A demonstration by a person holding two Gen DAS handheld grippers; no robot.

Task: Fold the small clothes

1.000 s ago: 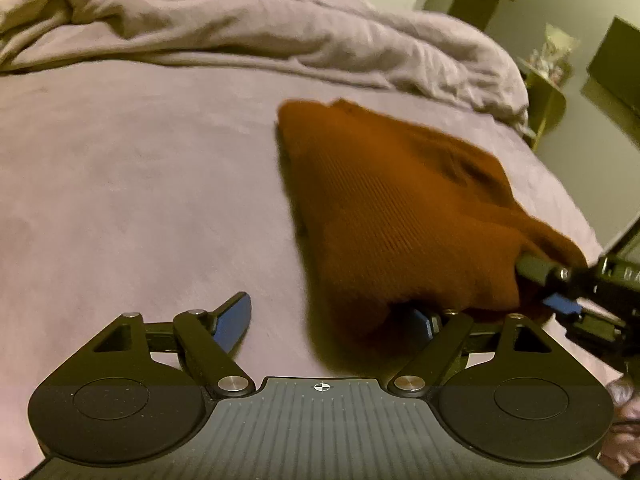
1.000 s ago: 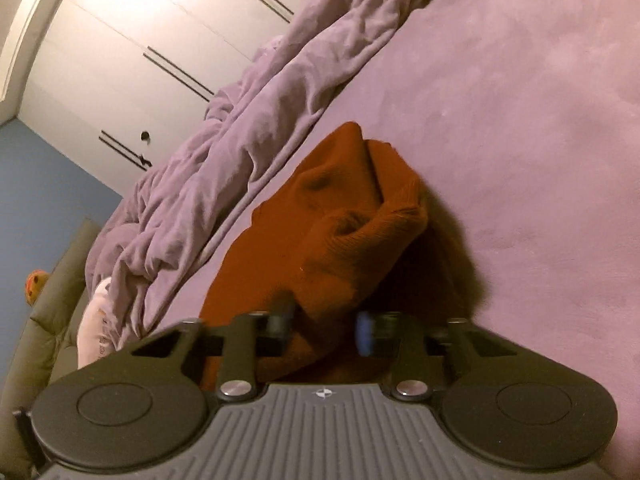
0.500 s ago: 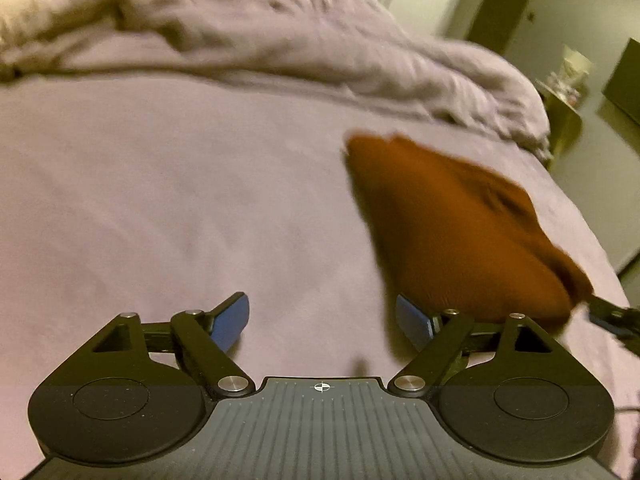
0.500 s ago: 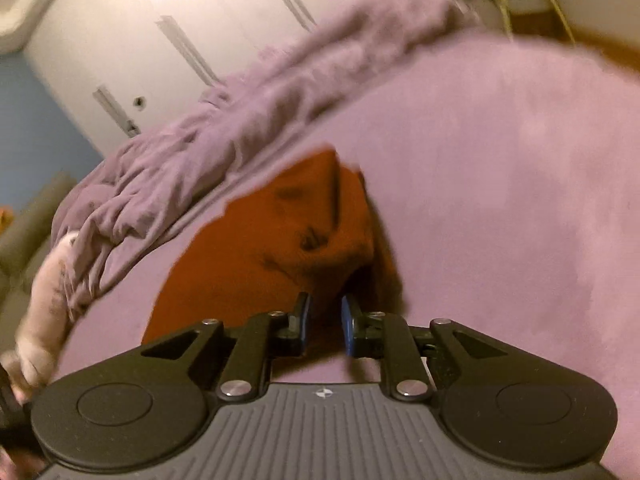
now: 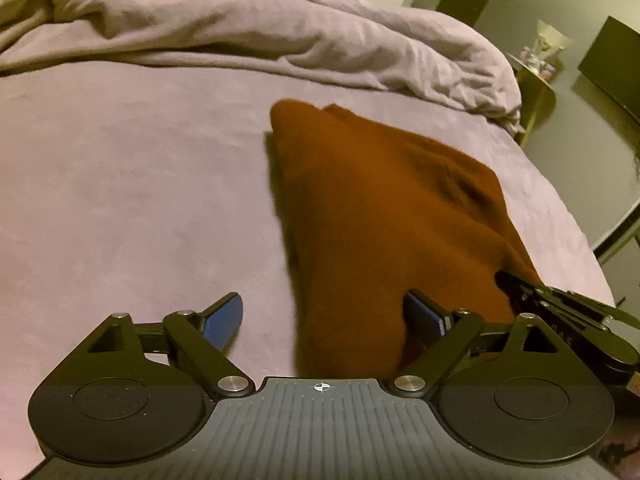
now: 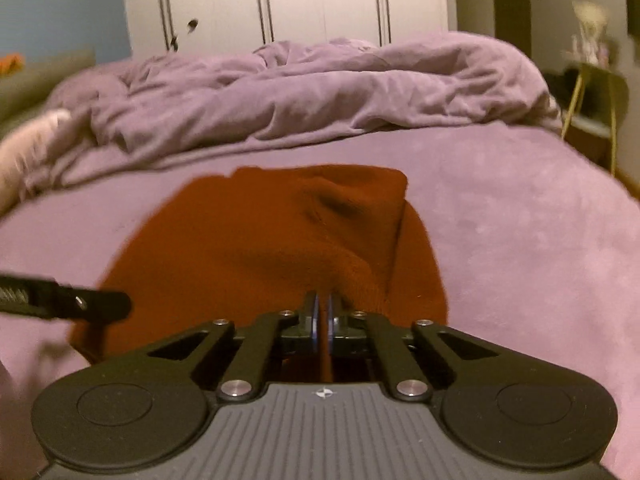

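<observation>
A rust-brown knit garment [image 5: 384,216] lies on the purple bed, partly folded; it also shows in the right wrist view [image 6: 256,240]. My left gripper [image 5: 324,316] is open, its jaws wide apart; the garment's near edge lies between them, against the right pad [image 5: 424,314]. My right gripper [image 6: 322,316] is shut on the garment's near edge and shows in the left wrist view [image 5: 520,286] at the garment's right corner. The left gripper's finger [image 6: 80,302] shows at the garment's left side.
The purple bed sheet [image 5: 120,184] spreads left of the garment. A bunched purple duvet [image 5: 240,20] lies along the far side. A side table [image 5: 536,88] stands off the bed's right. White wardrobe doors [image 6: 280,0] are behind.
The right gripper has closed fully on the garment's edge and swung to face the duvet. The left gripper stayed open and moved back toward the garment's near edge.
</observation>
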